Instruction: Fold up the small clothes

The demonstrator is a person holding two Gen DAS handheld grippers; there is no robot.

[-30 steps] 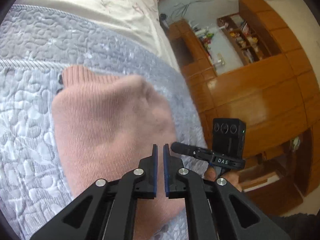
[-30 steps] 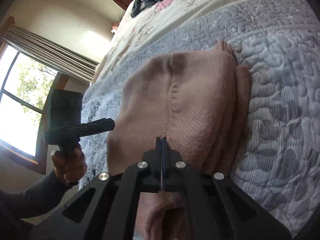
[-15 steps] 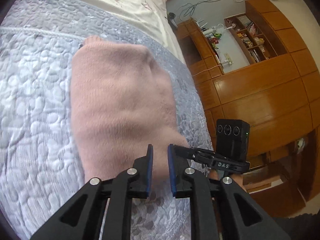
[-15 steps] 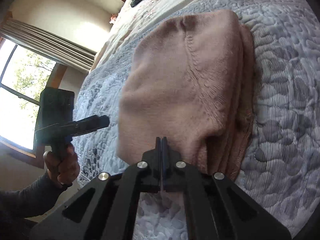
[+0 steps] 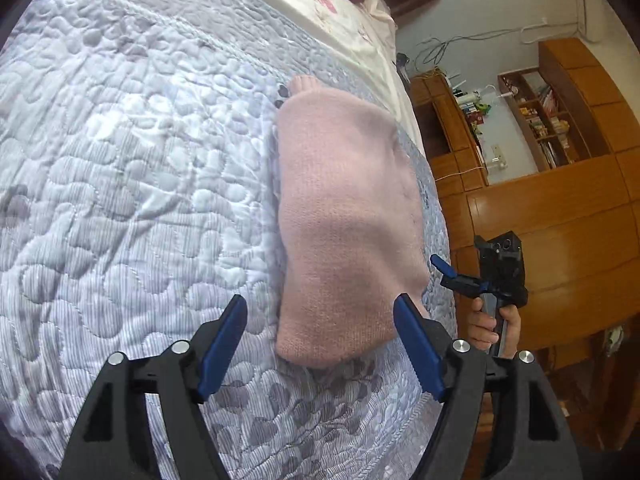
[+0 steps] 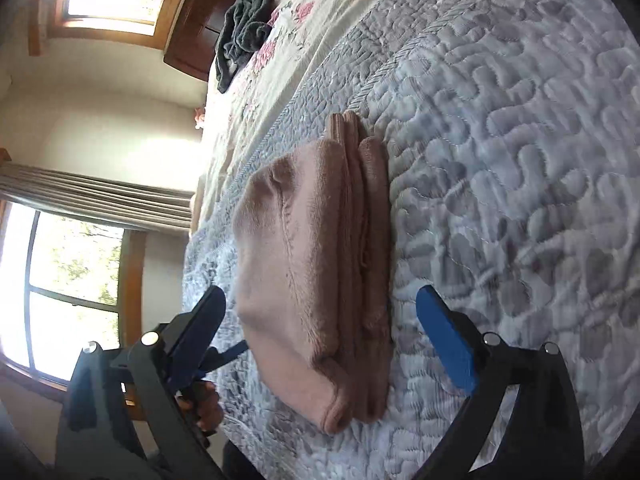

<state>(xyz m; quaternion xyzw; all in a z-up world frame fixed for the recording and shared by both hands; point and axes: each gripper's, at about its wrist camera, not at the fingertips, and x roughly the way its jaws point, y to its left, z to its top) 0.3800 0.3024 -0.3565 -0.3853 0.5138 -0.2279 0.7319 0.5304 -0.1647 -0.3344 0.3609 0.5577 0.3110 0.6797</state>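
Folded pink knit (image 5: 344, 216) on quilt (image 5: 132, 184) (2 tools agape).

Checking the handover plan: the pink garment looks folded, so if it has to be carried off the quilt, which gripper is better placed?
Probably the right gripper: its open jaws straddle the near end of the pink garment. The left gripper, also open, sits toward the garment's side.

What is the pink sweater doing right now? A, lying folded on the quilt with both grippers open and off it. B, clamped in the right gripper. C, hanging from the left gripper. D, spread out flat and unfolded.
A: the pink sweater lies in stacked layers on the quilt, and the left gripper and right gripper are both open with nothing between their fingers.
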